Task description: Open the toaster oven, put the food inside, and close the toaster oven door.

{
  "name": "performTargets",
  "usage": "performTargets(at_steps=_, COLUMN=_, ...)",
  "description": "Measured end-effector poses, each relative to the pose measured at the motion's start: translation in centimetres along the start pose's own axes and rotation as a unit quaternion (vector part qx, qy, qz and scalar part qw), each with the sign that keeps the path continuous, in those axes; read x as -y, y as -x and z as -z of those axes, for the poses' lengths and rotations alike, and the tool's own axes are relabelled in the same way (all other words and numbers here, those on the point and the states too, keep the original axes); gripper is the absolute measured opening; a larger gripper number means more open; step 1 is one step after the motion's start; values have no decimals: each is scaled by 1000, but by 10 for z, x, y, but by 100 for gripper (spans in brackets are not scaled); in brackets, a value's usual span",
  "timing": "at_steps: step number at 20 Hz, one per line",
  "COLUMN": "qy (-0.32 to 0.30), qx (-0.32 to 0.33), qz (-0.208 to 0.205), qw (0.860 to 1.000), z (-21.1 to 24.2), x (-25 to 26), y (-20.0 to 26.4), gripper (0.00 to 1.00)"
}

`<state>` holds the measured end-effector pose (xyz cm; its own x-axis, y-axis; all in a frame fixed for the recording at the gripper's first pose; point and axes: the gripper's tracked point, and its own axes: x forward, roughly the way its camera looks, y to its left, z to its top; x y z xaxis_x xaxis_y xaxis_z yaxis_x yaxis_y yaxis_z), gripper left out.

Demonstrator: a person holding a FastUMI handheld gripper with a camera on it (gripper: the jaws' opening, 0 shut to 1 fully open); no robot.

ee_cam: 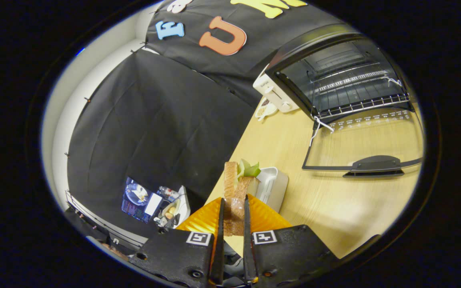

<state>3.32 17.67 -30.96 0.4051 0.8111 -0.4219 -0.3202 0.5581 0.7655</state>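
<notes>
My gripper (233, 216) is shut on a sandwich (236, 188), bread slices with green lettuce sticking out at its far end, held up above the wooden table (334, 204). Beyond the fingers and off to the right stands the toaster oven (334, 80), dark-bodied with a white control panel and knobs on its left side. Its glass door (362, 144) lies folded down flat toward me, handle (374, 166) at the near edge. A wire rack (358, 105) shows inside the open cavity.
A white rectangular tray (272, 188) sits on the table just behind the sandwich. A small white dish (265, 109) lies beside the oven's control panel. Black cloth walls the booth at the back and left, with a screen (140, 200) low on the left.
</notes>
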Motion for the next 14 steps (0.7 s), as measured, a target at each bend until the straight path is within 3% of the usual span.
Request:
performTargets(at_steps=4, qy=-52, qx=62, qz=-22, qw=996, z=-27, x=4, y=29, gripper=22)
performTargets(at_steps=7, qy=-84, qx=129, qz=-5, qw=988, z=-55, x=31, y=57, gripper=22)
performTargets(at_steps=12, qy=-137, qx=252, qz=33, qw=957, z=-100, x=78, y=94, gripper=22)
performTargets(at_steps=14, qy=-168, qx=288, qz=29, qw=942, z=-115, x=90, y=98, gripper=22)
